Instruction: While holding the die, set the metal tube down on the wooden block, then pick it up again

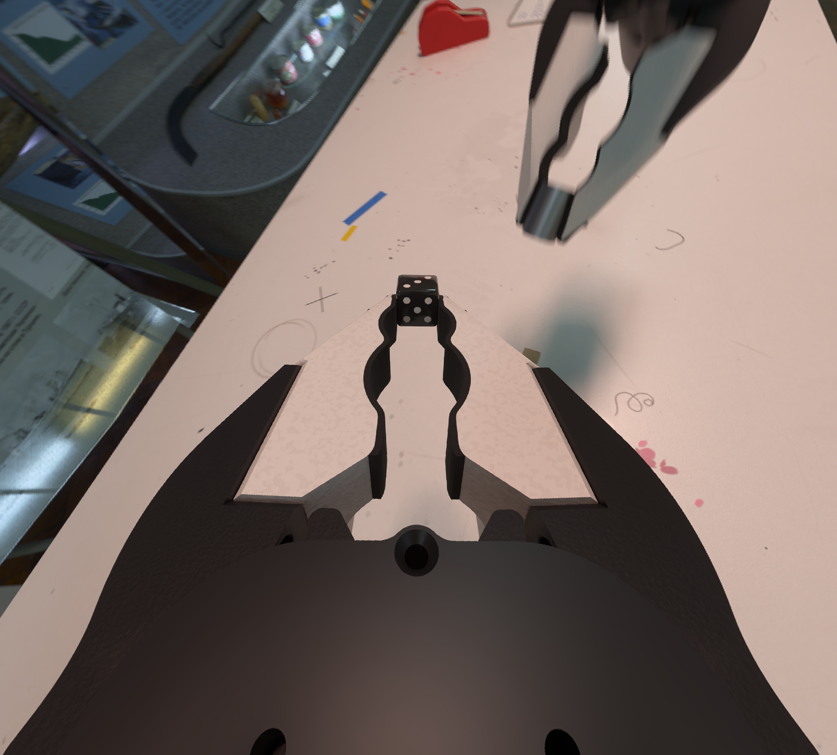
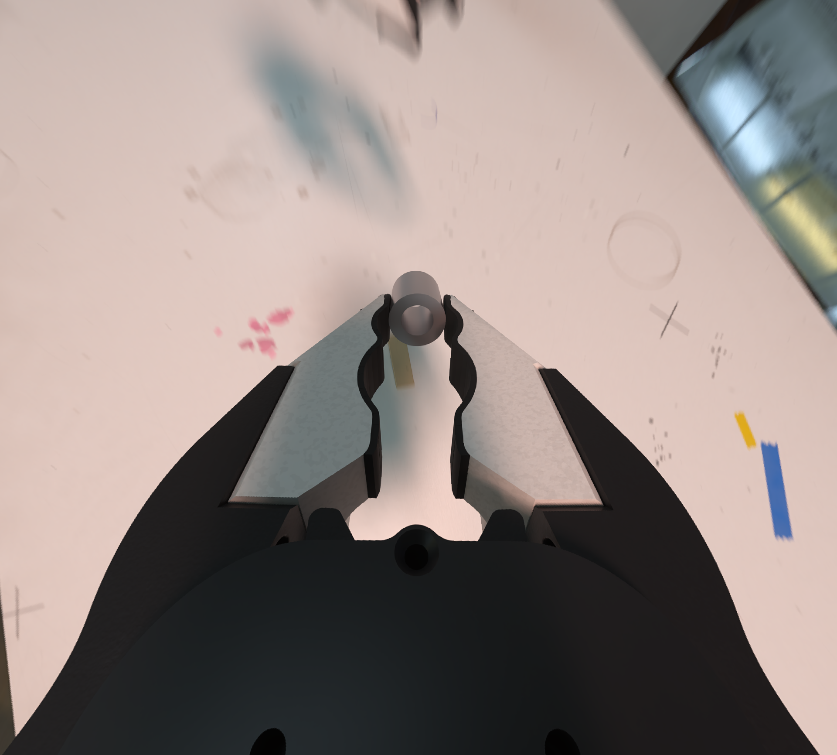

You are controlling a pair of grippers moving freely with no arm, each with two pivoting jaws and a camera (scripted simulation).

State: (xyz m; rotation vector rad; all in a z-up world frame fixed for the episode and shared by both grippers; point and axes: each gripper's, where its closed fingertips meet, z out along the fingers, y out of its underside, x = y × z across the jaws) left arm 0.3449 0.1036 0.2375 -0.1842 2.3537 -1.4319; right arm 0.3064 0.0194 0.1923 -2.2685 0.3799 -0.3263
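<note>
Left tool: a black die is clamped between the fingertips, above the pale tabletop. Right tool: a short metal tube is gripped at the fingertips, held clear of the tabletop, bore facing the camera. A tan block is partly hidden beside the left tool. A red tape dispenser sits near the far edge.

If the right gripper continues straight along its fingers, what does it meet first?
Probably the pale pink tabletop itself: beyond the grey metal tube held by the right gripper, nothing else lies directly ahead, though depth is unclear.
</note>
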